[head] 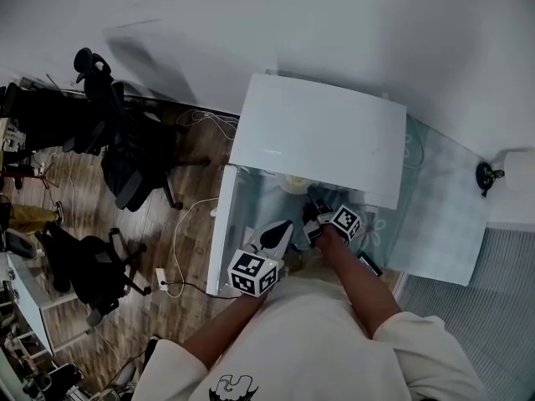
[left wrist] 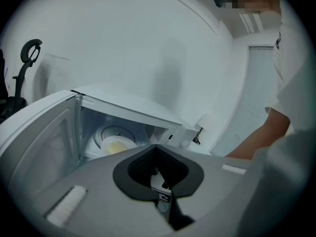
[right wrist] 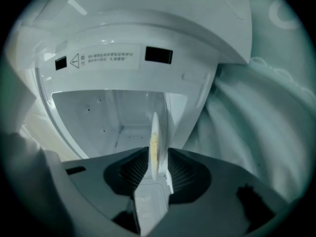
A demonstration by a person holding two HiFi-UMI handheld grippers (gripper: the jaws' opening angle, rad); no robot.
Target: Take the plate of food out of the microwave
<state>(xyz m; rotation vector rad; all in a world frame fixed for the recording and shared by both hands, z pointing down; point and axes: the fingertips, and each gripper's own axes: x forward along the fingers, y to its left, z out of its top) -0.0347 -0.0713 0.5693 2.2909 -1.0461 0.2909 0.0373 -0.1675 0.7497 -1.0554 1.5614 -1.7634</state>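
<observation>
Handling: I reckoned the plate (right wrist: 154, 132) was stiff, slick and breakable, with food (left wrist: 117, 144) loose on top, so keep it level.
Where: it sat inside the microwave (head: 318, 136).
Hold: near rim.
Right gripper (right wrist: 154, 158): jaws were apart around that rim, not pinching.
Left gripper (left wrist: 160, 177): jaws were together, empty.

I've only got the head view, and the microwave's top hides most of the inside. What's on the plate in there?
Observer: In the left gripper view, the round white plate inside the white microwave carries a flat patch of pale yellow food.
Operator: Is it gripped?
Observer: Not clamped. The right gripper view shows its rim edge-on between the jaws of the grey right gripper, which stand apart.
Operator: And the other side?
Observer: The grey left gripper has its jaws together, nothing between them.
</observation>
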